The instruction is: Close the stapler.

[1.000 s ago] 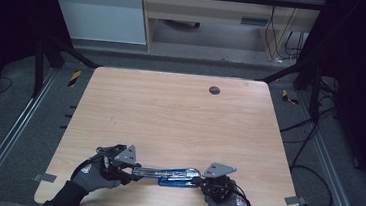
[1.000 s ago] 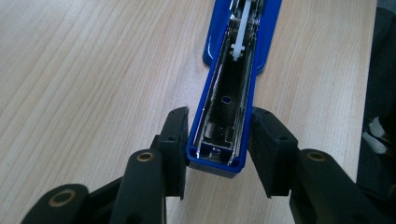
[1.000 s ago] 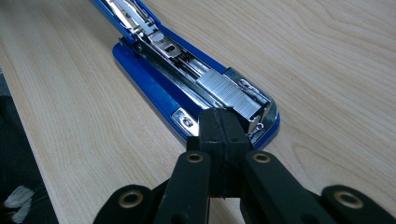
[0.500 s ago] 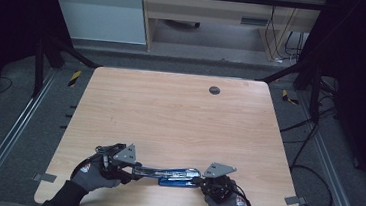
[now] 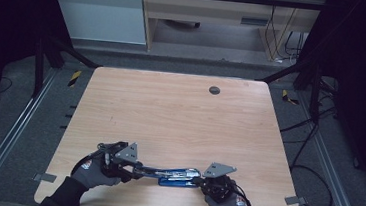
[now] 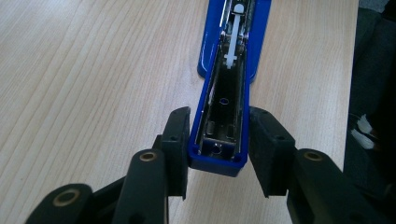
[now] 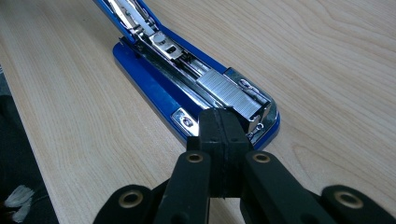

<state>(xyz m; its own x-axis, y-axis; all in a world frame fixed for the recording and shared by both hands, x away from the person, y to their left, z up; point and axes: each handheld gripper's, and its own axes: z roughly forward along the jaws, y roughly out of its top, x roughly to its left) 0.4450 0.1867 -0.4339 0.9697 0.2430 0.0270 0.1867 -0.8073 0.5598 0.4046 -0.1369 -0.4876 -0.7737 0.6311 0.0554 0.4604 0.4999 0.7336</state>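
A blue stapler [image 5: 177, 175] lies opened out near the table's front edge. Its blue base [image 7: 149, 79] rests flat on the wood. A strip of staples [image 7: 229, 93] sits in the metal magazine. The hinged cover [image 6: 224, 116] stretches toward my left gripper [image 6: 218, 140], inner side up. Both left pads touch the sides of the cover's tip, and the jaws have just been closing a little. My right gripper [image 7: 223, 116] is shut with nothing in it, its tips at the front end of the magazine. From above, the left gripper [image 5: 140, 169] and right gripper [image 5: 199, 180] face each other across the stapler.
The wooden table [image 5: 169, 117] has a dark round hole [image 5: 214, 90] near its far edge. Gloved hands [image 5: 92, 170] hold both grippers just inside the front edge. Metal rails [image 5: 12, 133] run along both sides, and cables [image 5: 310, 169] lie on the floor at right.
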